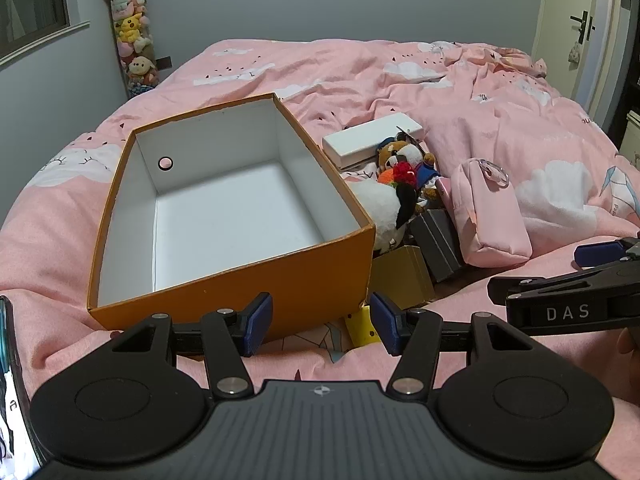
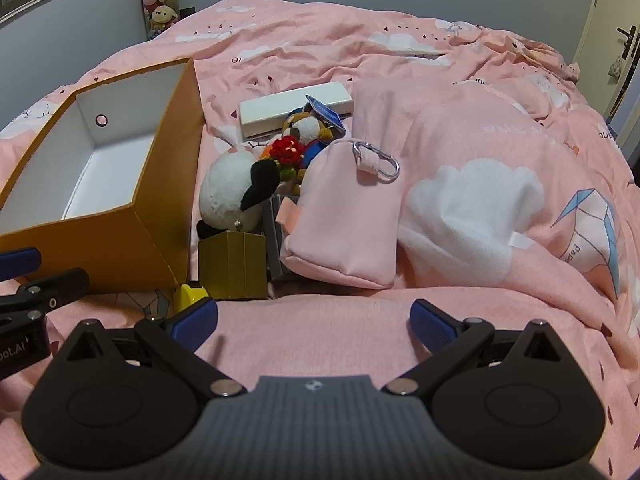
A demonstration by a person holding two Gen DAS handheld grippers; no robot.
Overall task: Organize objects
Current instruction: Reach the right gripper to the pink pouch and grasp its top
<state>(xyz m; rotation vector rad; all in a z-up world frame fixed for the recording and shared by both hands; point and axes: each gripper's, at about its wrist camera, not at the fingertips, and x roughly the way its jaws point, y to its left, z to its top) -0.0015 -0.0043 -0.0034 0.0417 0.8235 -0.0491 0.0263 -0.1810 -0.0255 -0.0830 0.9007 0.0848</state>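
An empty orange box (image 1: 328,276) (image 2: 160,208) with a white inside sits on the pink bed. To its right lies a pile: a white-and-black plush (image 2: 236,196) (image 1: 380,204), a small brown plush (image 2: 308,128) (image 1: 404,156), a pink pouch (image 2: 348,224) (image 1: 488,216) with a carabiner, a gold box (image 2: 234,266) (image 1: 402,276), a dark box (image 1: 438,240), a long white box (image 2: 296,108) (image 1: 372,140) and a yellow piece (image 1: 362,326) (image 2: 190,294). My left gripper (image 1: 321,322) is open in front of the orange box's near wall, holding nothing. My right gripper (image 2: 314,322) stands wide open over bare blanket, short of the pouch.
The rumpled pink duvet (image 2: 480,128) rises in folds to the right of the pile. A tall clear tube of plush toys (image 1: 132,36) stands by the far wall, a door (image 1: 580,28) at the far right. The right gripper's body (image 1: 568,304) shows beside the left one.
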